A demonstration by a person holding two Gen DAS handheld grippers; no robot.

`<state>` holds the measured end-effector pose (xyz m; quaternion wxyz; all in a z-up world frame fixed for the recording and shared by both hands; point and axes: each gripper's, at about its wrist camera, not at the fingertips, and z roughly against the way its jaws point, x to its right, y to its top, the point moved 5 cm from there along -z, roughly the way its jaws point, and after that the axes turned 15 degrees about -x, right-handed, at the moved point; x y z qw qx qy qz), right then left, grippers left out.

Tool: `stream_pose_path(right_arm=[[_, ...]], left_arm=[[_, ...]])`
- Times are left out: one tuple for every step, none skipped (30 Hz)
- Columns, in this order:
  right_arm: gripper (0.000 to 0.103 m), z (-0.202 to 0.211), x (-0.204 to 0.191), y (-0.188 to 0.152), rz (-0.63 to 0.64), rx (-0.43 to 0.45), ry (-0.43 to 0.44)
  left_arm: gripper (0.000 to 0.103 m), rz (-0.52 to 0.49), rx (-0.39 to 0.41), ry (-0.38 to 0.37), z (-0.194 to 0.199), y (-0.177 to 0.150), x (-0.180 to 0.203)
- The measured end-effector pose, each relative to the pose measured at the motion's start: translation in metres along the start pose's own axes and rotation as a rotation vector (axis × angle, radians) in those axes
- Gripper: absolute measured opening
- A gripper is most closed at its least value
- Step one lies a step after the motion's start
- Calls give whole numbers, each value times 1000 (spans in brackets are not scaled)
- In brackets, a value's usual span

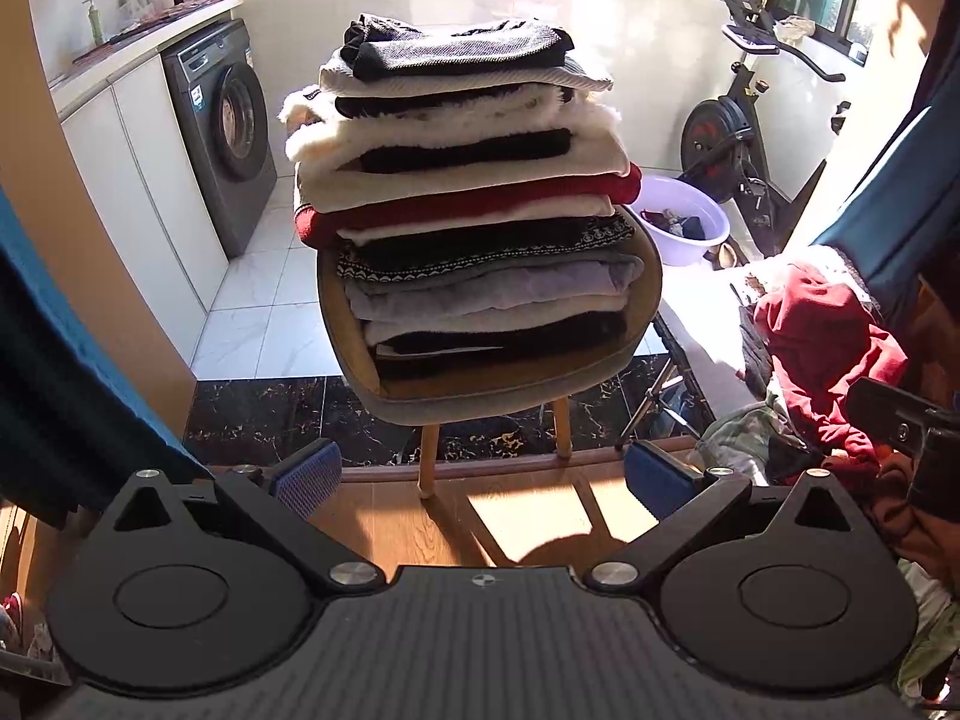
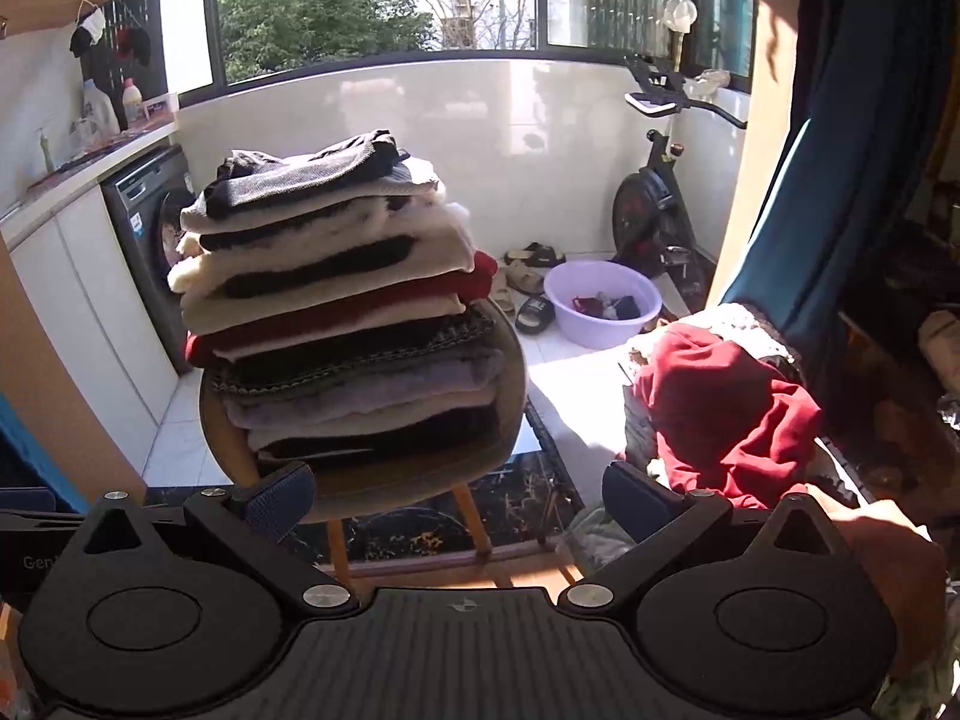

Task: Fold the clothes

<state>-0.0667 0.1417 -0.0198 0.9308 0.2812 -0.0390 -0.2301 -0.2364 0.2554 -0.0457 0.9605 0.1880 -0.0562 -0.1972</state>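
left gripper (image 1: pixel 480 474): jaws spread wide, blue pads (image 1: pixel 306 477) well apart, nothing between them; held above the wood floor (image 1: pixel 528 516), aimed at the chair.
right gripper (image 2: pixel 459 498): jaws spread wide too, empty; blue pad (image 2: pixel 282 498) sits in front of the chair seat edge in its own view, contact not evident. Its black body shows at the right edge of the left wrist view.
hand (image 2: pixel 888 564): wraps the right side of the right gripper body.
chair (image 1: pixel 648 276): round seat, tan back, light wooden legs; legs stand at the boundary of the wood floor and the black marble strip (image 1: pixel 258 414).
folded stack (image 1: pixel 474 192): tall pile on the chair seat, black, white, cream, dark red, patterned and grey layers; top piece is a black-and-grey knit (image 1: pixel 456 45). Upper half leans out over the left side.
unfolded pile (image 1: pixel 822 348): to the right of the chair, dark red garment (image 2: pixel 726 414) on top, crumpled, over other clothes; lit by sun.
basin (image 2: pixel 606 300): lilac, on white tile behind the chair, a few small dark items inside.
slippers (image 2: pixel 528 282): on the tile just left of the basin.
washing machine (image 1: pixel 222 132): dark grey, under the counter, left of the stack.
exercise bike (image 2: pixel 654 198): back right, by the window.
curtain (image 2: pixel 840 150): teal, hanging at the right.
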Motion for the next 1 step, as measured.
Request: stream_pose_path(right_arm=[[102, 0, -1, 1, -1, 1, -1]], left_arm=[[103, -3, 0, -3, 0, 1, -1]])
